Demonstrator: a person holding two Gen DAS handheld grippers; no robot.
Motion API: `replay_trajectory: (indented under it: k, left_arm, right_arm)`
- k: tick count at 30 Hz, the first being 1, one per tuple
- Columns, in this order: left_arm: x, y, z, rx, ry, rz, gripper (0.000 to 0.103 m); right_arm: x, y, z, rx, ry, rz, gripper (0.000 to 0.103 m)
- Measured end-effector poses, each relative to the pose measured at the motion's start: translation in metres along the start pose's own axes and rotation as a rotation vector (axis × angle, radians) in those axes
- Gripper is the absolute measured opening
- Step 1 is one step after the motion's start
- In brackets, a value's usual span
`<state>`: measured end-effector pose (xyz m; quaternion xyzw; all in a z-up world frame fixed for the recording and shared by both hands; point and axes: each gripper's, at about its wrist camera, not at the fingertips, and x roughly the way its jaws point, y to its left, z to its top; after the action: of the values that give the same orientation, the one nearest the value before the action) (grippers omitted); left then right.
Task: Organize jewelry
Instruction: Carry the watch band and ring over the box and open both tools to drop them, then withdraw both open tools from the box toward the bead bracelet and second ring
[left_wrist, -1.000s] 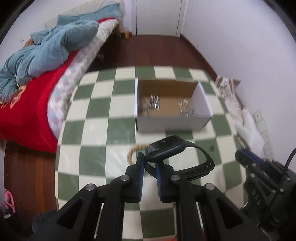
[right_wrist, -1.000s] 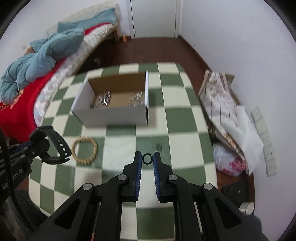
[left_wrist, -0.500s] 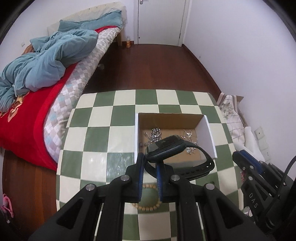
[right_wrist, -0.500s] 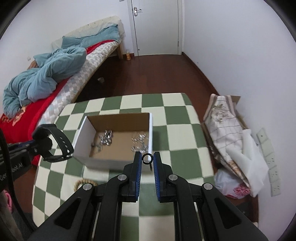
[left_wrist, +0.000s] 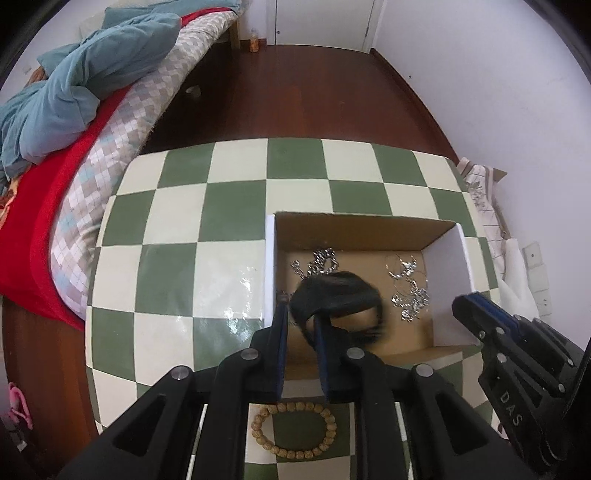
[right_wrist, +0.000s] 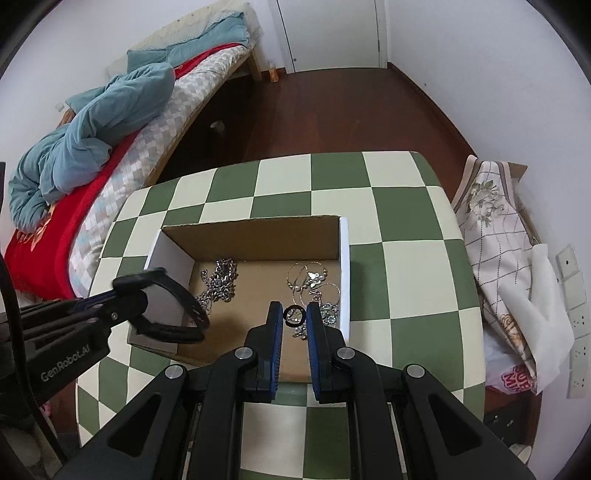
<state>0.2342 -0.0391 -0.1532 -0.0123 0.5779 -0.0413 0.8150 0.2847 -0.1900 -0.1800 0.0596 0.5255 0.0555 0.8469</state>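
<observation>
watch (left_wrist: 334, 295) motion-blurred, beaded bracelet (left_wrist: 293, 430) partly hidden

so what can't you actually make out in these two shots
- Left wrist view: the black watch is motion-blurred, so its face is unreadable.
- Left wrist view: the bead bracelet has its upper edge hidden by the left gripper.
- Right wrist view: silver jewelry in the box is too small and tangled to count, partly behind the black ring.
</observation>
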Motion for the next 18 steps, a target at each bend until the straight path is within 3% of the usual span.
replay_trajectory:
  k: [1,2,3,4,5,6,8,10,12,18]
  left_arm:
    - [-0.001,0.000,0.000,0.000,-0.010,0.015,0.019]
    - [-0.003,0.000,0.001,0.001,-0.022,0.034,0.034]
    - [-0.006,0.001,0.001,-0.003,-0.038,0.045,0.045]
    - [-0.010,0.002,0.001,-0.011,-0.053,0.044,0.067]
    - [-0.014,0.004,0.002,-0.021,-0.068,0.045,0.079]
    - [-0.019,0.007,0.002,-0.029,-0.087,0.058,0.083]
    - [-0.024,0.009,0.002,-0.028,-0.098,0.080,0.097]
    - [-0.029,0.013,0.002,-0.031,-0.110,0.104,0.103]
    - [-0.035,0.016,0.001,-0.024,-0.127,0.128,0.103]
    - [-0.049,0.020,-0.006,-0.022,-0.166,0.165,0.103]
  right_arm:
    - [0.001,0.000,0.000,-0.001,0.010,-0.004,0.014]
    - [0.001,0.000,0.000,0.001,0.017,-0.009,0.016]
    - [0.001,-0.001,0.000,0.001,0.022,-0.010,0.024]
    - [0.000,-0.002,-0.001,0.004,0.023,-0.017,0.041]
    - [-0.002,-0.003,-0.001,0.008,0.022,-0.024,0.050]
    - [-0.005,-0.005,-0.001,0.011,0.017,-0.023,0.063]
    - [-0.010,-0.007,-0.002,0.013,0.011,-0.040,0.071]
    - [-0.014,-0.008,-0.002,0.015,0.022,-0.051,0.088]
    - [-0.017,-0.010,-0.003,0.020,0.030,-0.065,0.097]
    - [-0.026,-0.005,-0.008,0.007,0.031,-0.133,0.103]
